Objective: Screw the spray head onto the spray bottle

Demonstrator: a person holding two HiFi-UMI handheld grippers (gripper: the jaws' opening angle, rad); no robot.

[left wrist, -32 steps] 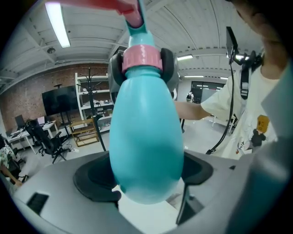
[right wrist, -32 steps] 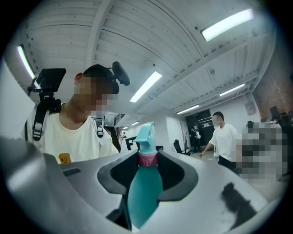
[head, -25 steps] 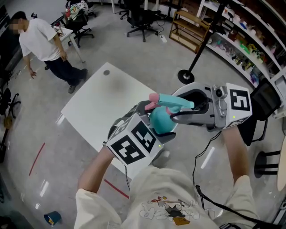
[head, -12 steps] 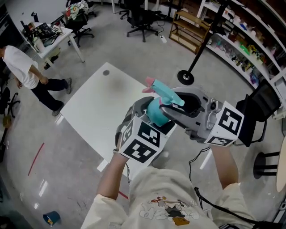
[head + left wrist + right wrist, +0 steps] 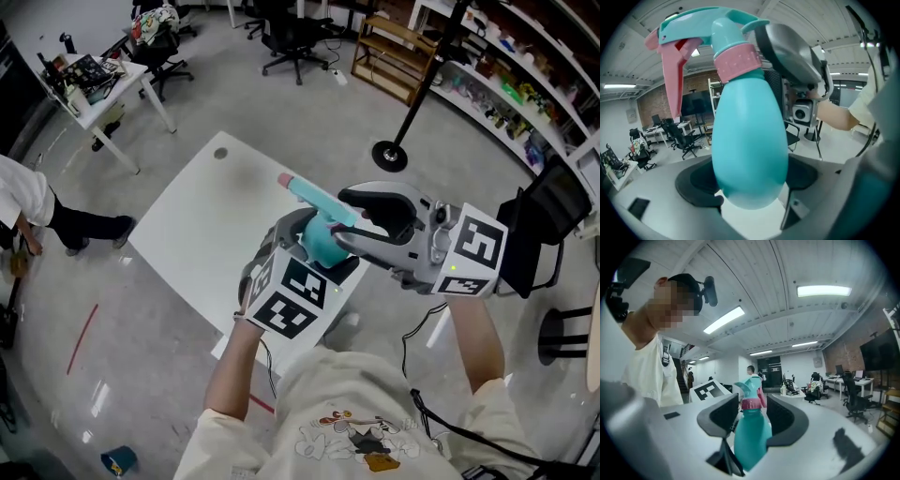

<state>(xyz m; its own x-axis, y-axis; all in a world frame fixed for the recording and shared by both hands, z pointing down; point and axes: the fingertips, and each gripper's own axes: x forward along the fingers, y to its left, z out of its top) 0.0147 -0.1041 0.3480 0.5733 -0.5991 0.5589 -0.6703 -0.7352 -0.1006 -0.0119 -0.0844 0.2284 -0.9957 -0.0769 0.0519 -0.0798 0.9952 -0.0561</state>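
Cream cartoon-print tee (image 5: 356,417) at bottom, black cable (image 5: 406,352) lower right, grey left gripper (image 5: 317,239) and right gripper (image 5: 342,217) with black-and-white cubes (image 5: 291,298).

- I see the spray bottle (image 5: 325,249) between my left tool's (image 5: 309,242) jaws, held over the bench (image 5: 202,225).
- The spray head (image 5: 314,199) sits on the bottle's top.
- My right tool (image 5: 364,223) reaches in from the right; its jaws, just opened wider, flank the bottle's neck.

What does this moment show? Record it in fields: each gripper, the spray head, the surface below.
Left gripper: shut on the spray bottle, held up over the white table
Right gripper: jaws astride the pink collar, clear of it, having just been opening
Spray head: sits on the bottle's neck; how tight cannot be told
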